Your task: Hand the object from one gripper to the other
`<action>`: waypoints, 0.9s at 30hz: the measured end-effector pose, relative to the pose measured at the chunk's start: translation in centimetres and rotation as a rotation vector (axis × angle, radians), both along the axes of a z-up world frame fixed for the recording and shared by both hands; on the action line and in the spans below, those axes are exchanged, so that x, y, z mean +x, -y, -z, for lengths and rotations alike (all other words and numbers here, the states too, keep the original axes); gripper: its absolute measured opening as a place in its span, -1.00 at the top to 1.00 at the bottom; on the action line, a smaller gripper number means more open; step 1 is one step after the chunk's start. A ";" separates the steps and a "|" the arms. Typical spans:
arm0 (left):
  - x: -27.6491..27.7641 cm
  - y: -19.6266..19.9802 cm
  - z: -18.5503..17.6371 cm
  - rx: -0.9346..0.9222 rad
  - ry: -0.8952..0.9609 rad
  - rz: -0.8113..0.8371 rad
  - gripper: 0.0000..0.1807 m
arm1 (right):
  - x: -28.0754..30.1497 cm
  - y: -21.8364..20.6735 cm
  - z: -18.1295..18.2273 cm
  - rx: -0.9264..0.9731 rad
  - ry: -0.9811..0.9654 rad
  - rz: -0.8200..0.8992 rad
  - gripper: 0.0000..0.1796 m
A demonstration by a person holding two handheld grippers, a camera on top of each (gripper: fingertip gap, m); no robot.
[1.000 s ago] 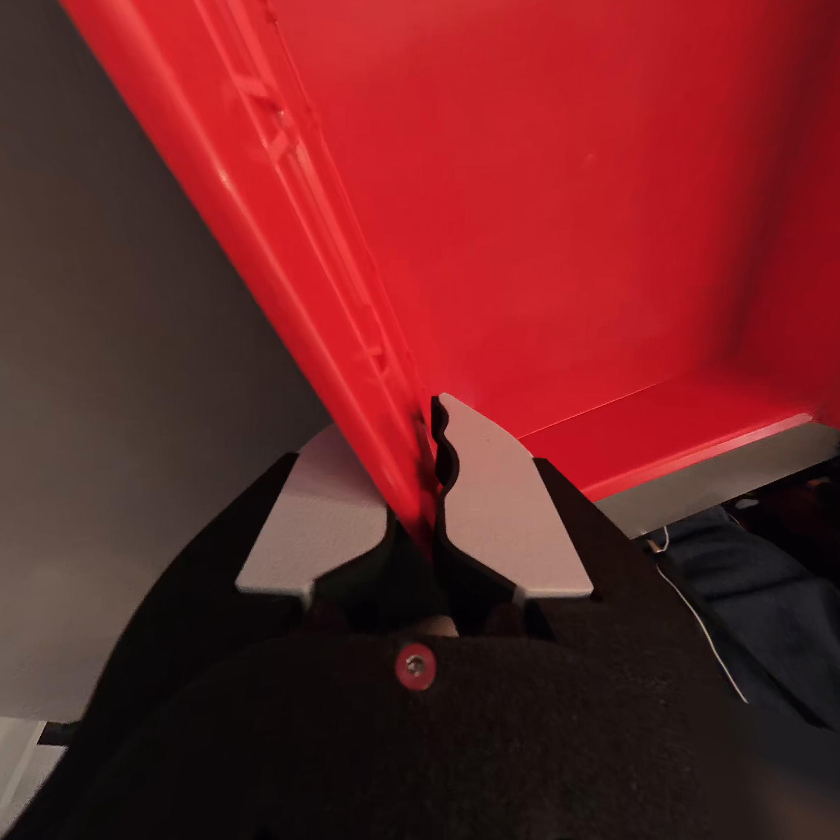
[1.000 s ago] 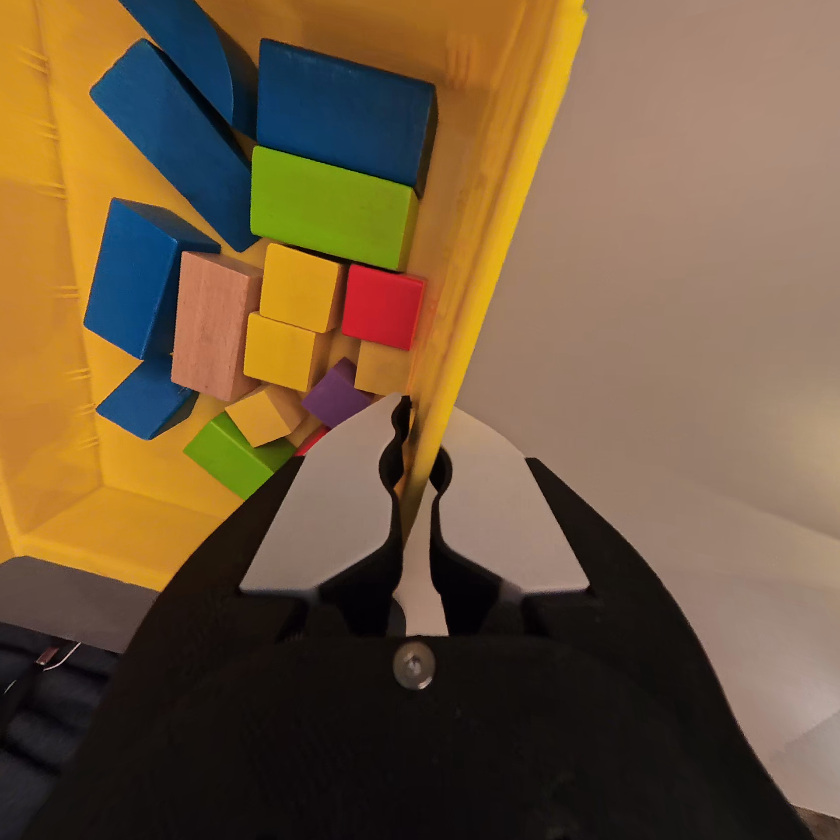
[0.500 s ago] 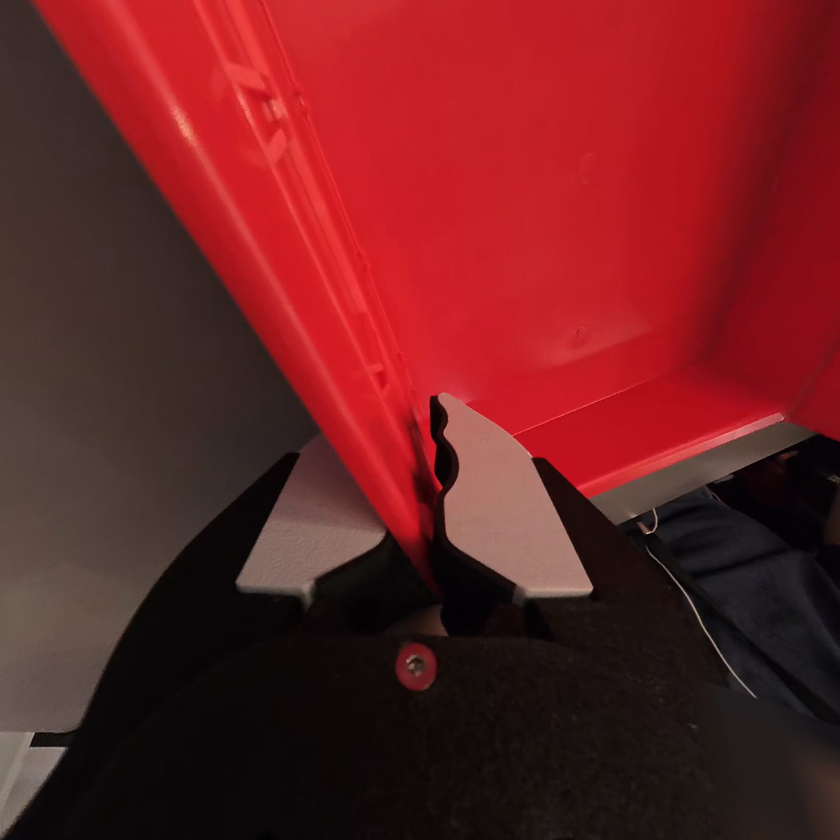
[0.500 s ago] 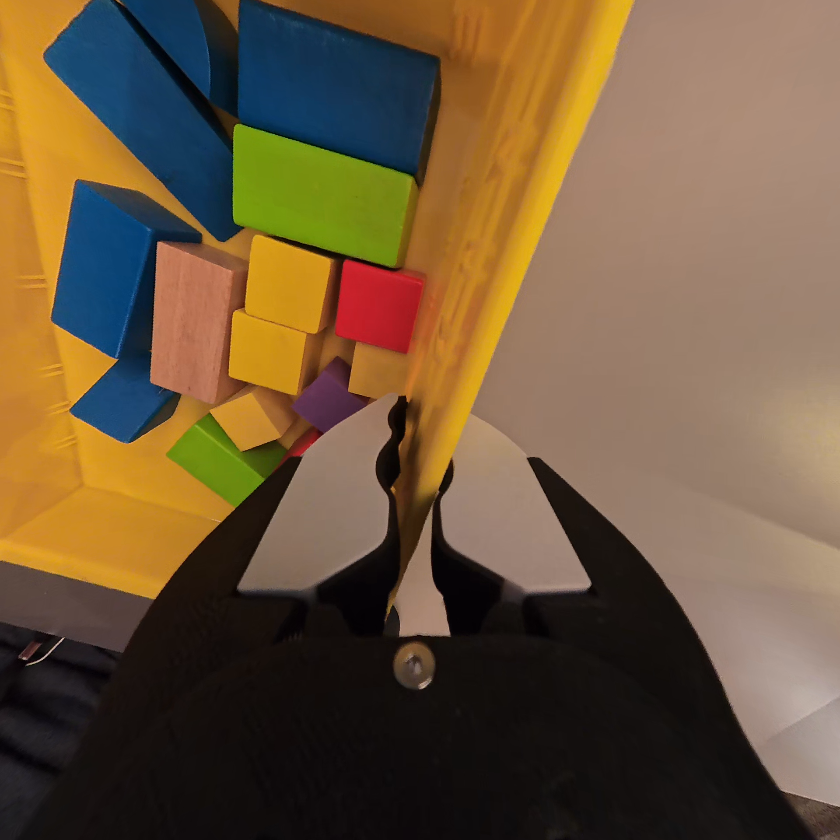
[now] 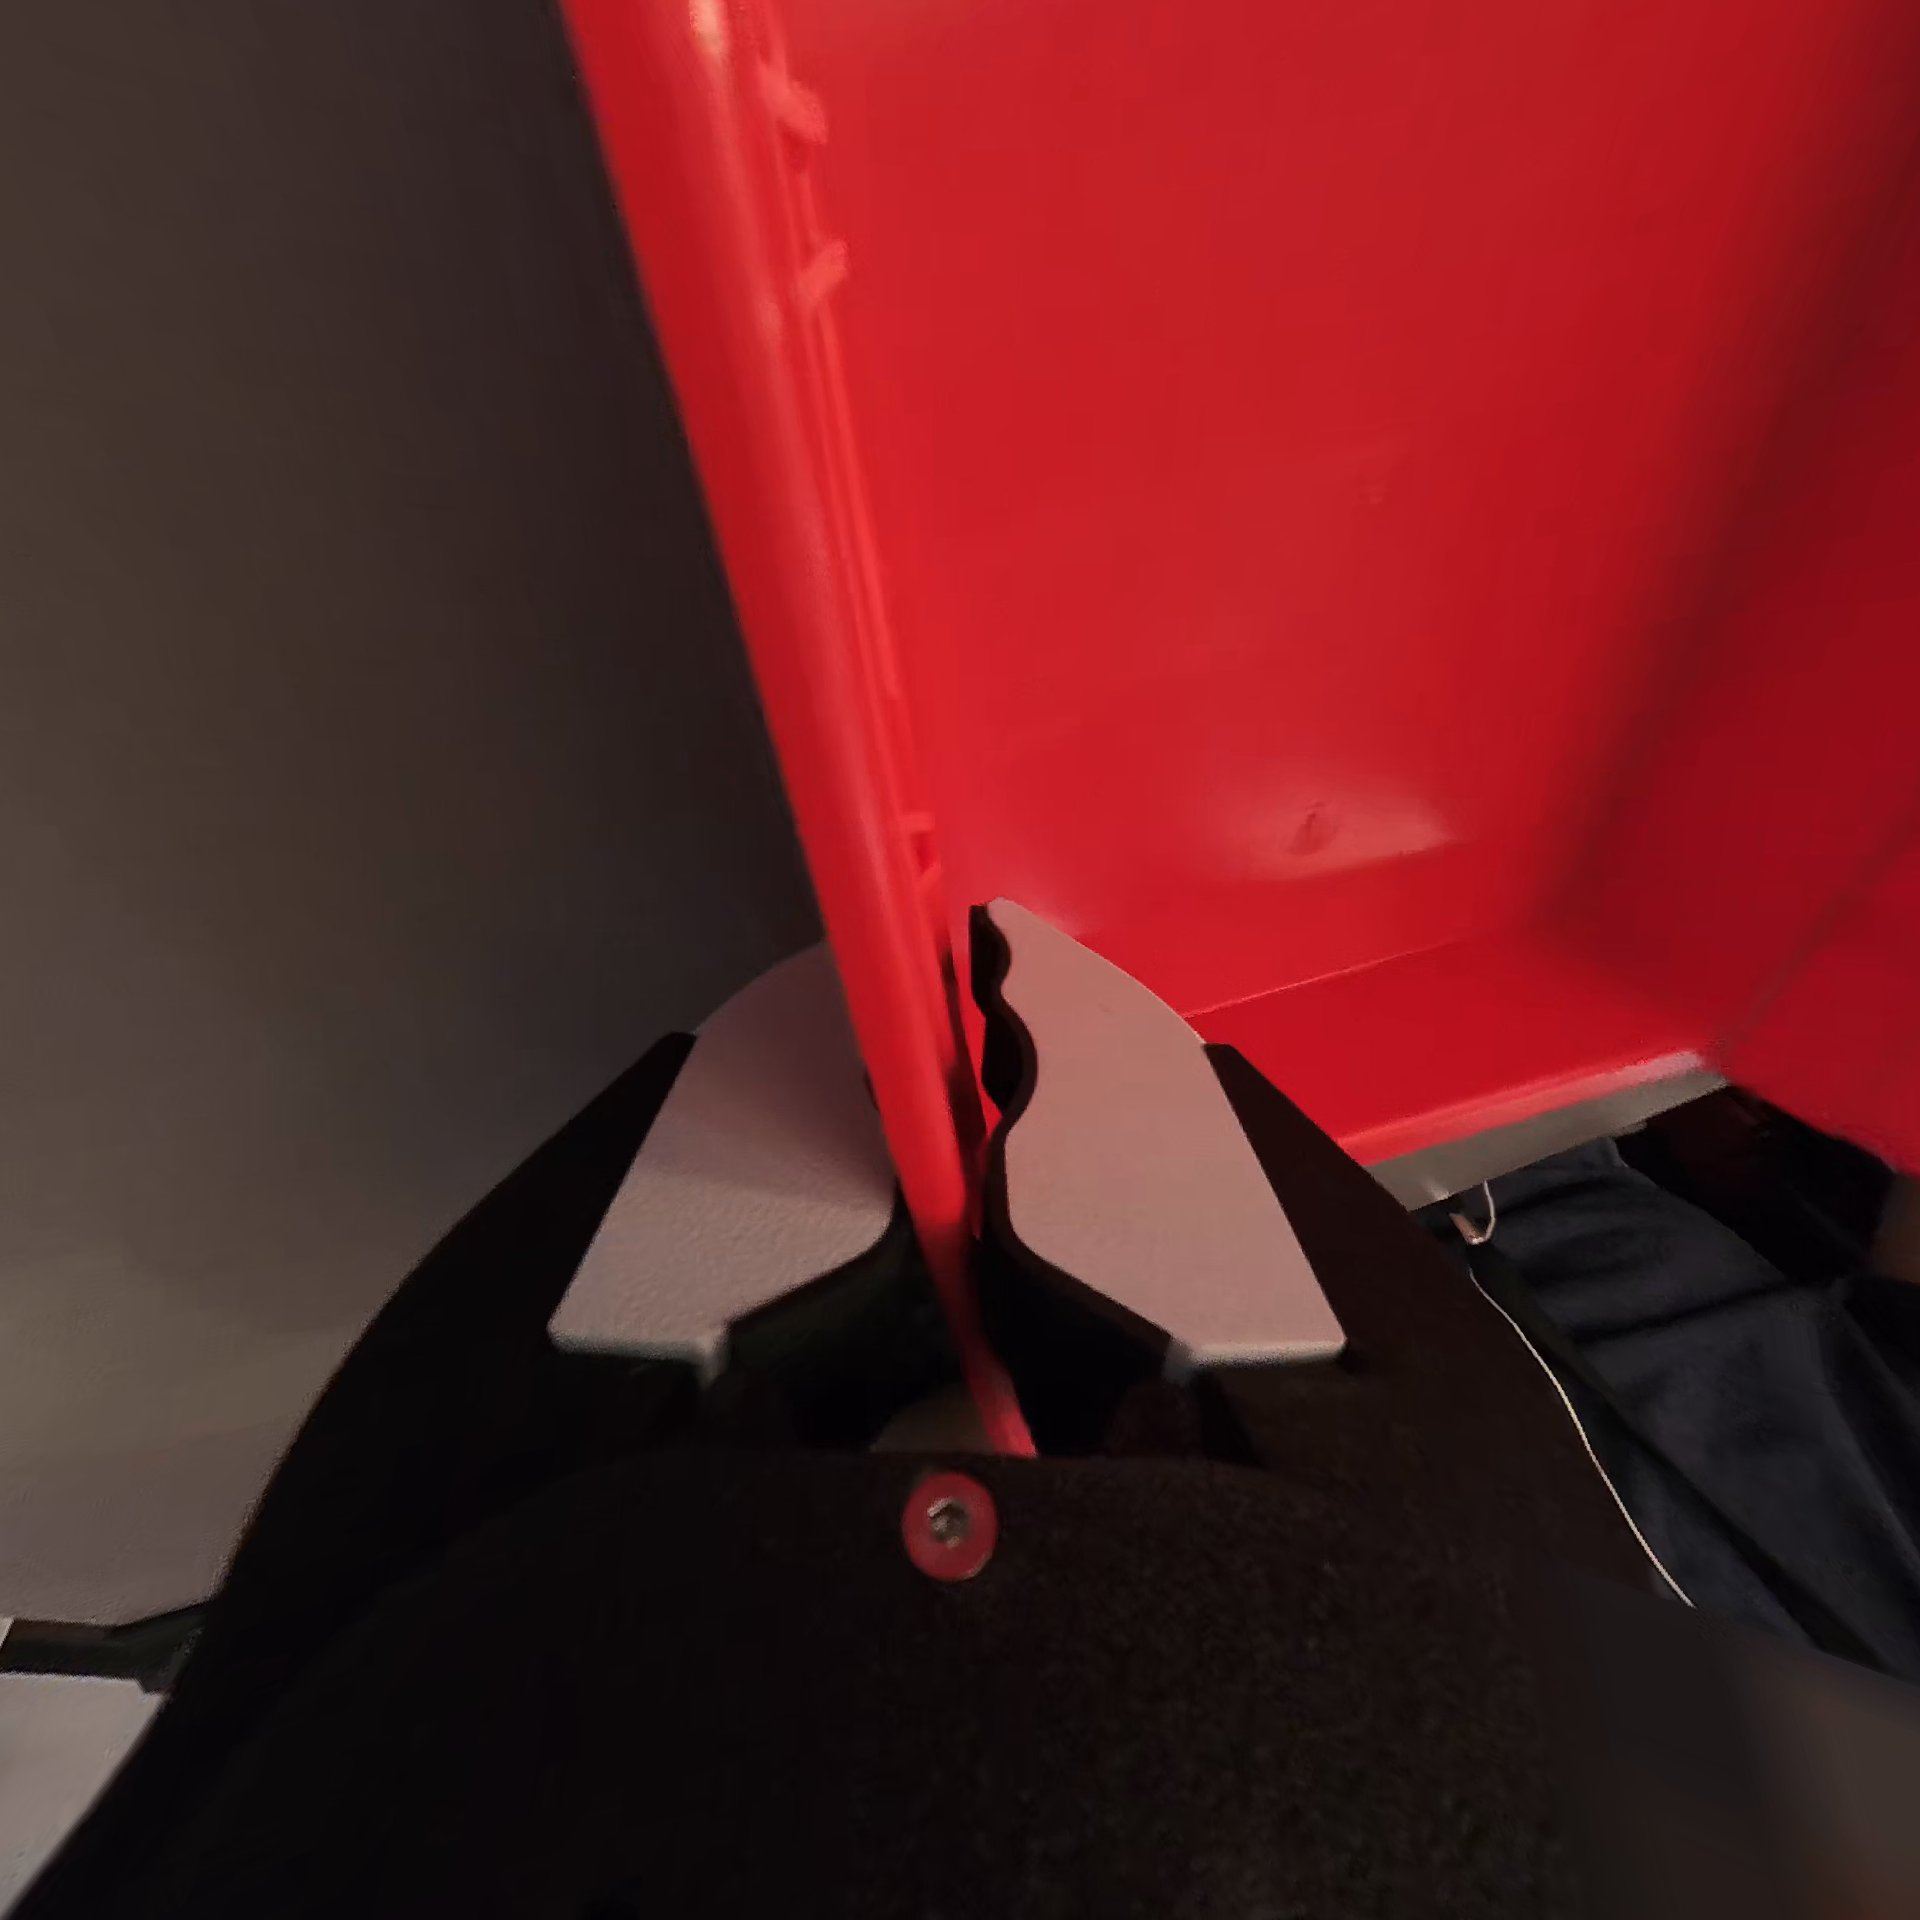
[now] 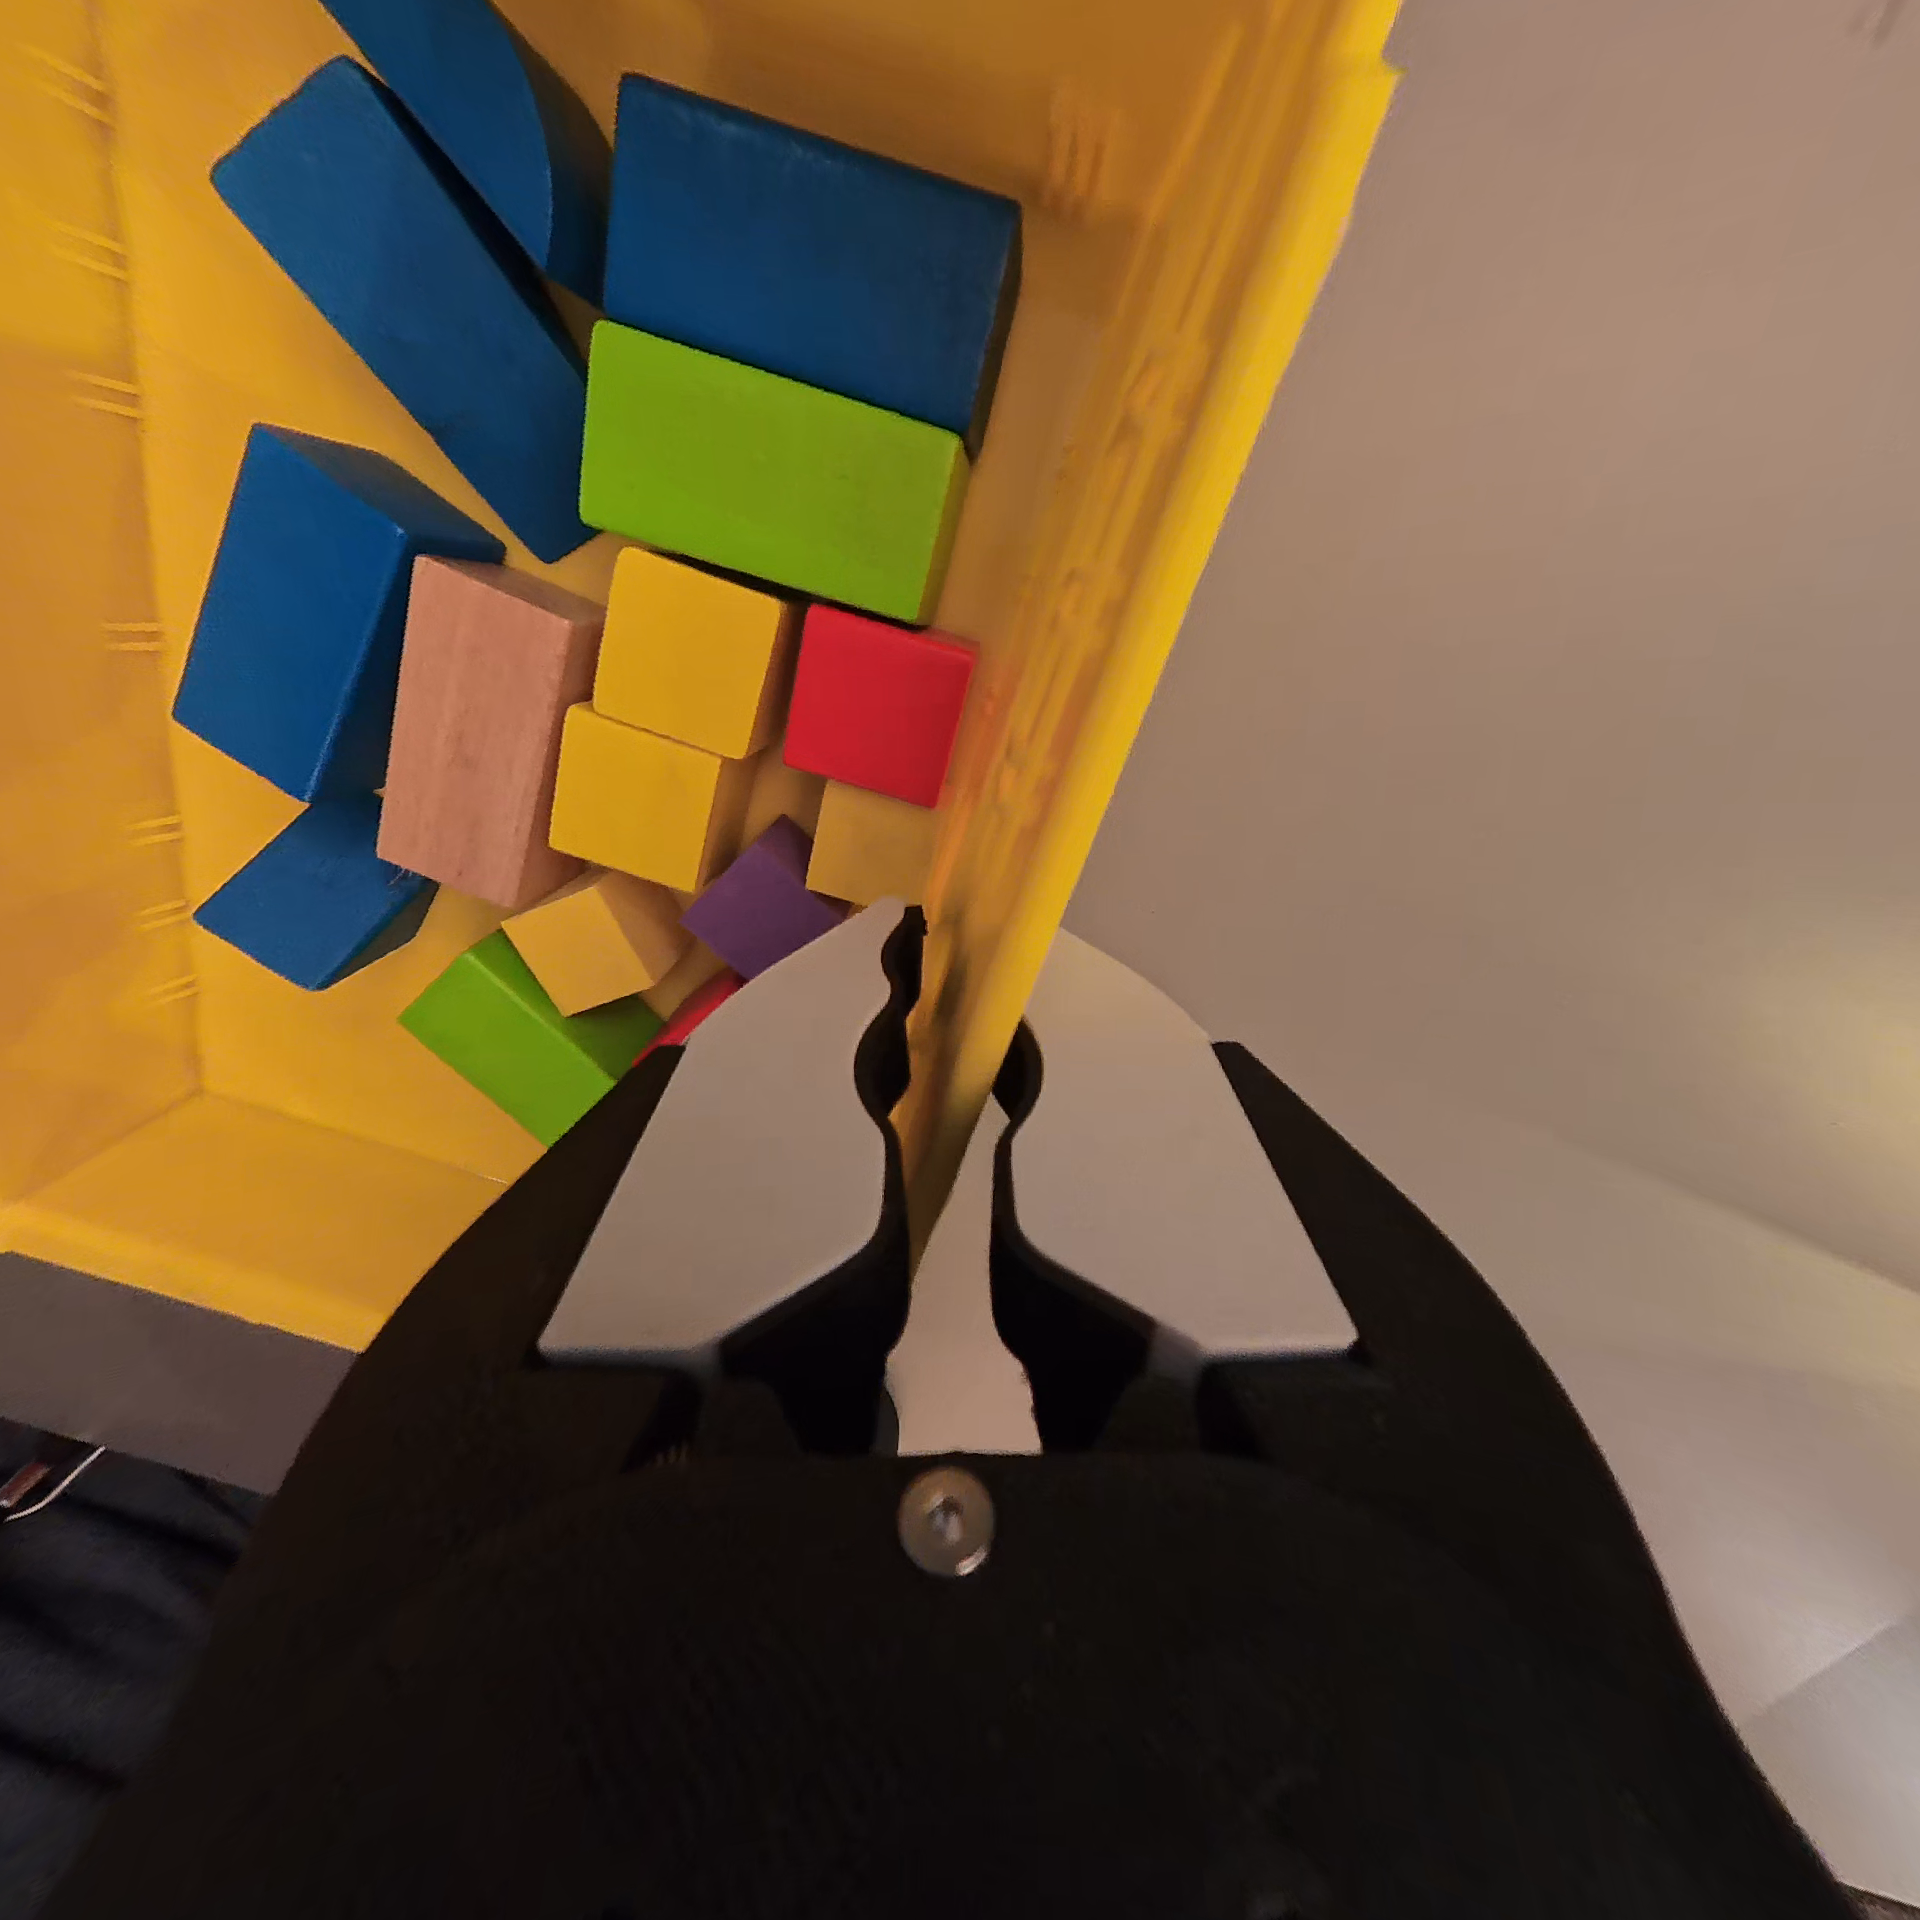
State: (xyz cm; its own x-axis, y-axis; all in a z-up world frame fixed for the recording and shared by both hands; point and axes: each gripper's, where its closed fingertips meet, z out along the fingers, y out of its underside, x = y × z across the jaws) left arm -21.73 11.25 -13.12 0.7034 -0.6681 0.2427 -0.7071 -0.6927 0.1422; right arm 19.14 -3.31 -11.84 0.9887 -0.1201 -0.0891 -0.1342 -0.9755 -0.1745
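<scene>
My left gripper (image 5: 935, 1049) pinches the empty red bin's (image 5: 1351, 520) side wall; my right gripper (image 6: 961, 1039) clamps the yellow bin's (image 6: 1122, 582) wall — probably steadying both. Wooden blocks (image 6: 769, 468), nothing picked yet, lie inside the yellow bin beside that wall.

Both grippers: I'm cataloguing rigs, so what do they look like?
The left gripper and the right gripper match: a matte black, wing-shaped body, two pale grey fingers with wavy black inner edges, and one round screw low at centre. No cables or sleeves show.
</scene>
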 end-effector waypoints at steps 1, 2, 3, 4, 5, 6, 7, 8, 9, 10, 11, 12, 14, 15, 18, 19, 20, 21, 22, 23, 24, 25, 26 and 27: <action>-0.3 -0.3 0.0 0.007 -0.010 -0.017 0.94 | 0.0 0.1 0.0 -0.002 0.000 -0.001 0.87; -0.6 -0.6 0.0 0.013 -0.016 -0.038 0.95 | 0.1 0.1 0.0 -0.003 -0.001 -0.002 0.87; -0.8 -0.8 0.1 0.017 -0.018 -0.052 0.96 | 0.0 0.1 0.0 0.000 -0.008 -0.003 0.87; -0.8 -0.9 0.1 0.015 -0.012 -0.060 0.96 | 0.0 0.1 0.0 0.005 -0.012 -0.003 0.87; -0.9 -0.9 0.1 0.010 -0.004 -0.063 0.96 | 0.0 0.1 -0.1 0.011 -0.018 -0.002 0.87; -0.9 -1.0 0.1 0.008 0.000 -0.065 0.96 | 0.0 0.1 -0.1 0.015 -0.024 -0.001 0.87; -0.9 -0.9 0.1 0.005 0.003 -0.069 0.95 | 0.0 0.0 -0.2 0.019 -0.030 0.000 0.87; -0.9 -0.9 0.1 0.003 0.005 -0.070 0.95 | -0.1 0.1 -0.2 0.020 -0.035 0.000 0.87; -0.8 -0.8 0.1 0.002 0.007 -0.067 0.95 | -0.1 0.1 -0.1 0.018 -0.042 -0.001 0.87; -0.8 -0.7 0.1 0.001 0.008 -0.065 0.94 | -0.1 0.1 0.0 0.016 -0.049 0.003 0.87; -0.7 -0.6 0.0 0.001 0.009 -0.062 0.93 | -0.1 0.1 0.2 0.012 -0.055 0.009 0.88; -0.6 -0.5 0.0 0.003 0.008 -0.057 0.91 | -0.1 0.1 0.4 0.002 -0.063 0.014 0.89; -0.5 -0.3 0.0 0.002 0.001 -0.061 0.91 | -0.2 0.3 0.9 -0.028 -0.073 0.024 0.90; -0.5 -0.2 0.0 0.000 0.003 -0.067 0.90 | -0.2 0.2 1.0 -0.029 -0.078 0.032 0.91; -0.5 0.1 0.0 -0.021 0.012 -0.079 0.88 | -0.2 0.2 1.0 -0.035 -0.076 0.085 0.92; -0.5 0.3 0.0 -0.026 0.012 -0.078 0.87 | -0.2 0.1 1.0 -0.040 -0.067 0.106 0.93; -0.5 0.4 0.0 -0.031 0.010 -0.077 0.87 | -0.3 0.1 1.0 -0.044 -0.057 0.122 0.93; -0.5 0.5 0.0 -0.036 0.006 -0.076 0.88 | -0.3 -0.1 1.0 -0.044 -0.046 0.127 0.93; -0.6 0.6 0.0 -0.037 0.003 -0.076 0.88 | -0.4 -0.3 1.0 -0.042 -0.036 0.124 0.93; -0.7 0.7 0.0 -0.040 -0.001 -0.078 0.89 | -0.6 -0.4 1.0 -0.040 -0.032 0.117 0.93; -0.8 0.8 0.0 -0.046 -0.005 -0.083 0.89 | -0.7 -0.6 1.0 -0.037 -0.033 0.111 0.93; -0.9 0.8 0.0 -0.050 -0.008 -0.085 0.90 | -0.8 -0.6 1.0 -0.033 -0.039 0.104 0.93; -1.0 0.9 0.0 -0.053 -0.009 -0.086 0.89 | -0.8 -0.7 1.0 -0.030 -0.045 0.094 0.93; -1.1 1.0 0.0 -0.059 -0.009 -0.088 0.89 | -0.8 -0.6 1.0 -0.029 -0.054 0.081 0.92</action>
